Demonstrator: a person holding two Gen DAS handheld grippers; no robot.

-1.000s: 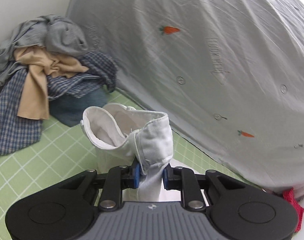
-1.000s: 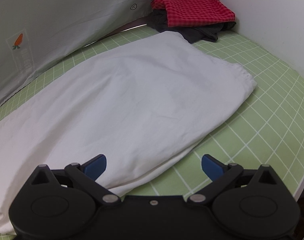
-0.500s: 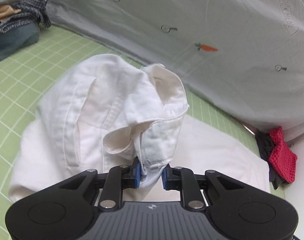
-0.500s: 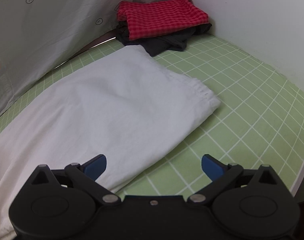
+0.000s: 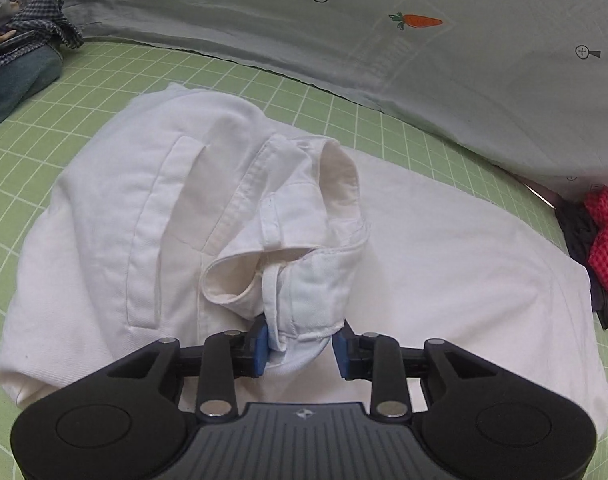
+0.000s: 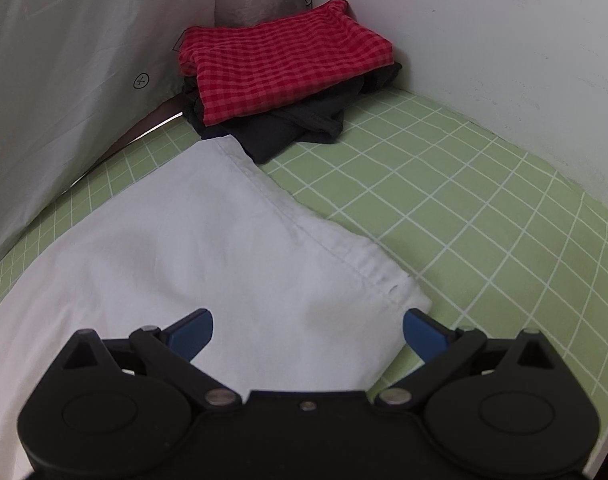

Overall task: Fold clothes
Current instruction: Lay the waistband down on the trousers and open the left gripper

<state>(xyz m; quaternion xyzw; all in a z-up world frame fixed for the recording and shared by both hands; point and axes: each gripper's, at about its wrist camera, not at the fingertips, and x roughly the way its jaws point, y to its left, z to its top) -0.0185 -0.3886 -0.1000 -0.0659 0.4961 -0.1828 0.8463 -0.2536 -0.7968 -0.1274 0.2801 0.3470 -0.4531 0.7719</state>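
Observation:
White trousers (image 5: 152, 216) lie on the green grid mat (image 5: 104, 76), their waistband end folded over the legs. My left gripper (image 5: 300, 344) is shut on the waistband (image 5: 308, 292) and holds it just above the legs, though the blue pads sit a little apart around the bunched cloth. In the right wrist view the hem end of the trousers (image 6: 232, 248) lies flat. My right gripper (image 6: 308, 328) is wide open and empty, low over the hem corner.
A folded red checked cloth (image 6: 280, 64) lies on dark garments (image 6: 288, 128) in the far right corner by the white wall. A pile of unfolded clothes (image 5: 20, 56) sits at the far left. A grey carrot-print sheet (image 5: 384, 40) hangs along the back.
My left gripper has carried the waistband up and over toward the hem end and lowered it onto the legs. My right gripper has moved toward the hem corner, still open.

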